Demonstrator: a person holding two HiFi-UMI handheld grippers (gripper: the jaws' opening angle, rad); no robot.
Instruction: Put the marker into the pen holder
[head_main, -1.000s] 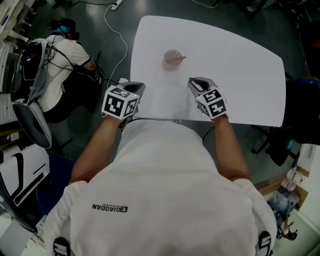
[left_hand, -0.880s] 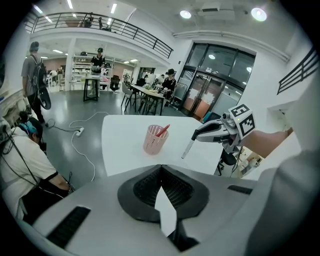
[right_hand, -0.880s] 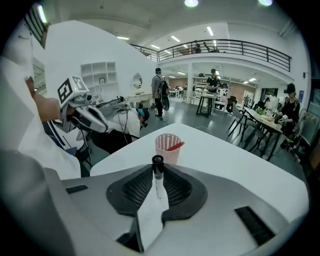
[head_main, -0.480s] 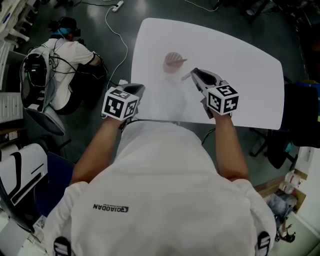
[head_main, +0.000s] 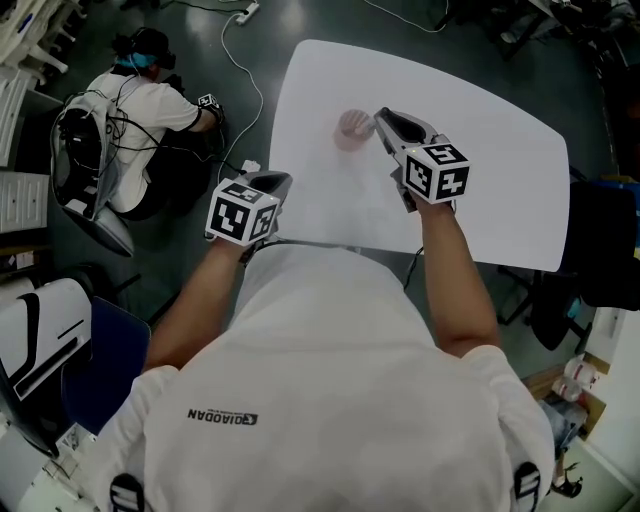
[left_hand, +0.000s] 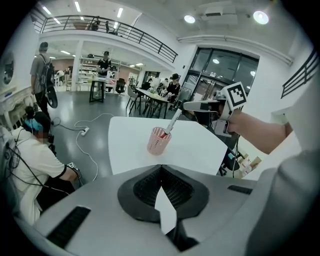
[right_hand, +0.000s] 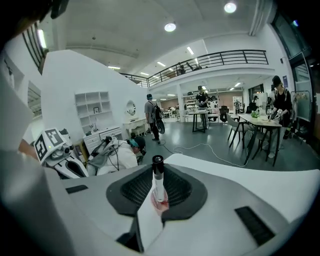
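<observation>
One marker (right_hand: 158, 184) is the whole load. It is a light, stiff plastic stick with a smooth barrel, so I judge it could pivot or slip between the pads under a loose grip. A hold high on the barrel suits it, leaving the lower length free to enter the cup. The right gripper (head_main: 384, 121) has its jaws clamped on it in just that way, with the dark end above the pads. The lower end is at the mouth of the pink mesh pen holder (left_hand: 157, 141); whether it is past the rim I cannot tell. The holder stands upright on the white bench (head_main: 480, 150) and looks light enough to tip if nudged. The right forearm reaches out over the bench, its gripper angled downward. The left gripper (head_main: 277, 181) sits by the near edge, aimed at the holder, jaws together on nothing.
</observation>
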